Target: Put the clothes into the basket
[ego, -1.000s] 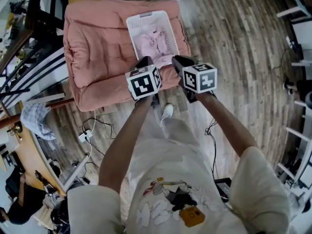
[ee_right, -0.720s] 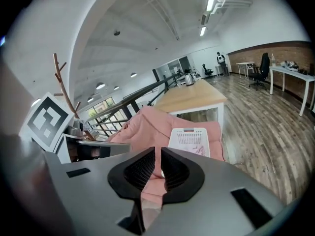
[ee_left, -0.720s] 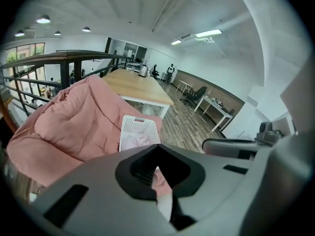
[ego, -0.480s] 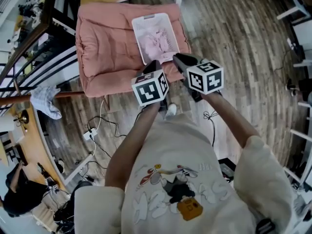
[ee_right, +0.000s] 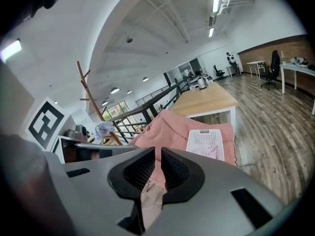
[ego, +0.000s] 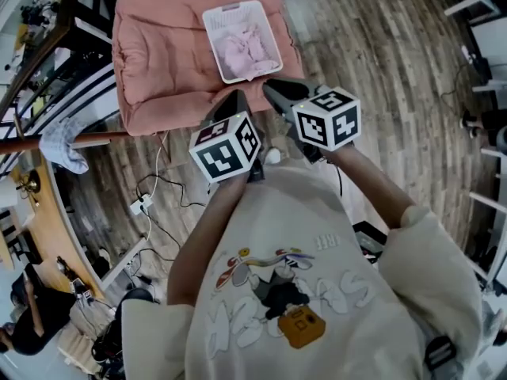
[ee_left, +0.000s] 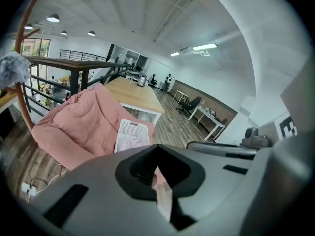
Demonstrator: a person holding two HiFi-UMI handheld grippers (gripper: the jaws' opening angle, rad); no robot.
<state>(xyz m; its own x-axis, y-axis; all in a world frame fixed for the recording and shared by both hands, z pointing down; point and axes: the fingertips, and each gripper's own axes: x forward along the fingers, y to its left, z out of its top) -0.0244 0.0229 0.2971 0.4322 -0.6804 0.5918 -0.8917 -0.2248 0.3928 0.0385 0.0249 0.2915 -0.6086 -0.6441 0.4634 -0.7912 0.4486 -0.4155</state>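
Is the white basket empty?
No, pink clothes lie inside the white basket, which sits on the pink cushion.

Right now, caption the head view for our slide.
Left gripper and right gripper, shut, face basket holding pink clothes.

White basket [ego: 234, 8], pink clothes [ego: 242, 51], pink cushion [ego: 158, 62]

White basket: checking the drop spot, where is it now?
In the head view, top centre, the white basket sits on the pink cushion, right half, just beyond the left gripper and right gripper.
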